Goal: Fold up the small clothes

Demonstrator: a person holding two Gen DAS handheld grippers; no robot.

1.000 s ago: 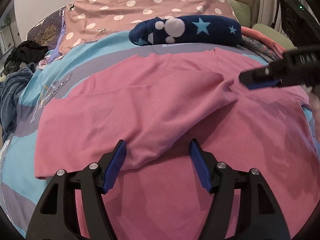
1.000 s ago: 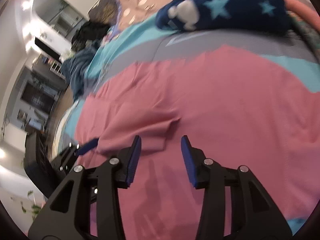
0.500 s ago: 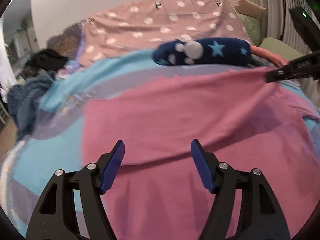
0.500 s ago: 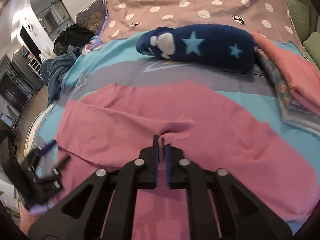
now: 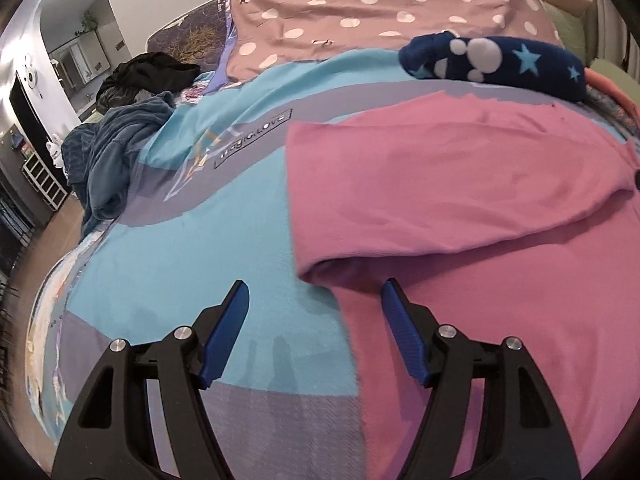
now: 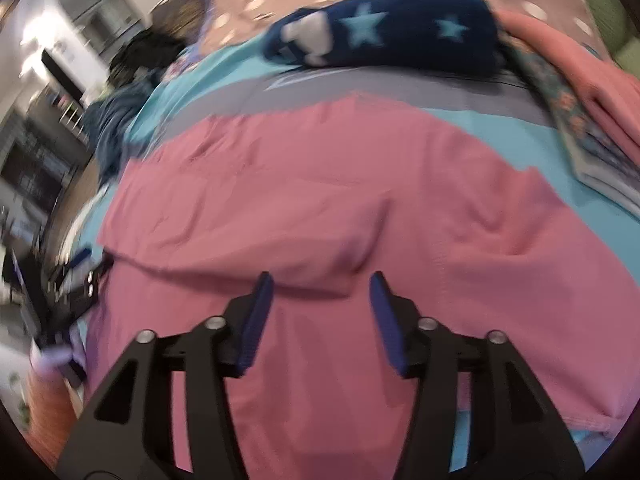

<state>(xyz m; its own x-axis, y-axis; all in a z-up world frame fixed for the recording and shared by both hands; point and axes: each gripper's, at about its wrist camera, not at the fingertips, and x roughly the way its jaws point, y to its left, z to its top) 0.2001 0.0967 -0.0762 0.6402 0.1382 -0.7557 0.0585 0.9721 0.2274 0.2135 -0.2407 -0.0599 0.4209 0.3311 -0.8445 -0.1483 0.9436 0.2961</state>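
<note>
A pink garment [image 5: 460, 200] lies on the bed, its left sleeve folded across the body; it also shows in the right wrist view [image 6: 340, 200]. My left gripper [image 5: 314, 300] is open and empty, just in front of the folded left edge of the garment. My right gripper [image 6: 318, 292] is open and empty, just above the folded sleeve's end. The left gripper shows blurred at the left edge of the right wrist view [image 6: 76, 276].
The bed has a blue and grey sheet [image 5: 192, 264]. A navy star-patterned roll [image 5: 500, 64] lies behind the garment. A blue blanket [image 5: 108, 164] and dark clothes [image 5: 148, 76] lie at the left. Folded clothes [image 6: 580, 92] are stacked at the right.
My right gripper was shut on the sleeve, carried it across the garment and has opened, letting it go. My left gripper moved left to the garment's folded edge.
</note>
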